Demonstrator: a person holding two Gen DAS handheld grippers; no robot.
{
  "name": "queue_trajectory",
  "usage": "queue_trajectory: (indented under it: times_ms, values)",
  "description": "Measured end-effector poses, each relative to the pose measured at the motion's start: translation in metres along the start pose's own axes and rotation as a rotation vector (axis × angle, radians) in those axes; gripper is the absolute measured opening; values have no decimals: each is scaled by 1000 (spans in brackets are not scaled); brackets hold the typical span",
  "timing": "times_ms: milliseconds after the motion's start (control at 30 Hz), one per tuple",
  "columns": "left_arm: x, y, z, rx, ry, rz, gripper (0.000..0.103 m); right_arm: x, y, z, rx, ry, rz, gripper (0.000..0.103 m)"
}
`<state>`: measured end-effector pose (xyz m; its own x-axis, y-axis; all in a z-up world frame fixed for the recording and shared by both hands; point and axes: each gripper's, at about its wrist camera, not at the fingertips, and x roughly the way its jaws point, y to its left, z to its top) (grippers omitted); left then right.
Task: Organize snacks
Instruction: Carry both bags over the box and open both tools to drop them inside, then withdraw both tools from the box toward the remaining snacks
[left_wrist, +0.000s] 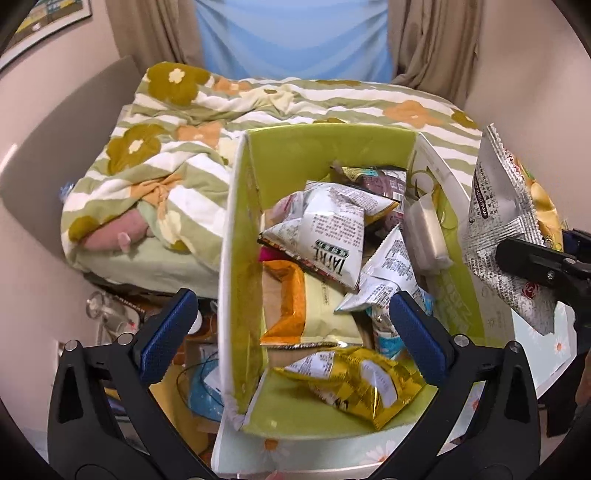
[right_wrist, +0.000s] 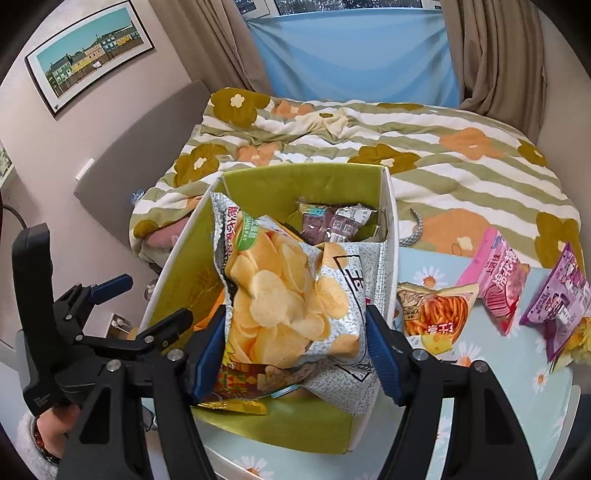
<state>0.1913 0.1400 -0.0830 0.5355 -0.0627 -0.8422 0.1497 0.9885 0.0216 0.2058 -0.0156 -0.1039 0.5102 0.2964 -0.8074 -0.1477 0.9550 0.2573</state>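
Note:
A green-lined storage box stands on the daisy-print table and holds several snack bags, among them a white one, an orange one and a gold one. My left gripper is open, straddling the box's left wall. My right gripper is shut on a potato chip bag and holds it over the box. That bag also shows at the right of the left wrist view.
Three snack bags lie on the table right of the box: an orange-stick one, a pink one and a purple one. A bed with a flowered quilt lies behind. Clutter sits on the floor left of the box.

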Motion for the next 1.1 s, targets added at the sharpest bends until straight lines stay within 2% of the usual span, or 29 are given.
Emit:
queue_trajectory:
  times_ms: [233,467,533,567,800,933,1100]
  values:
    - [-15,20,-10,-61,-17,33,103,11,17,2,-33,18,2,67]
    - [-17,29,-16,-74,-13,57,103,29,22,-3,-24,49,-2,70]
    - [-16,30,-19,-78,-8,56,103,30,21,-7,-12,50,-3,85]
    - [-16,30,-20,-79,-6,55,103,30,19,-9,-3,43,-6,103]
    - [-17,29,-26,-84,1,57,103,18,19,-17,-8,7,-27,103]
    - [-27,25,-23,-78,-25,52,103,5,18,-15,-7,-18,-18,103]
    - [-42,12,-13,-42,-68,31,103,-25,16,-14,-2,-91,-32,103]
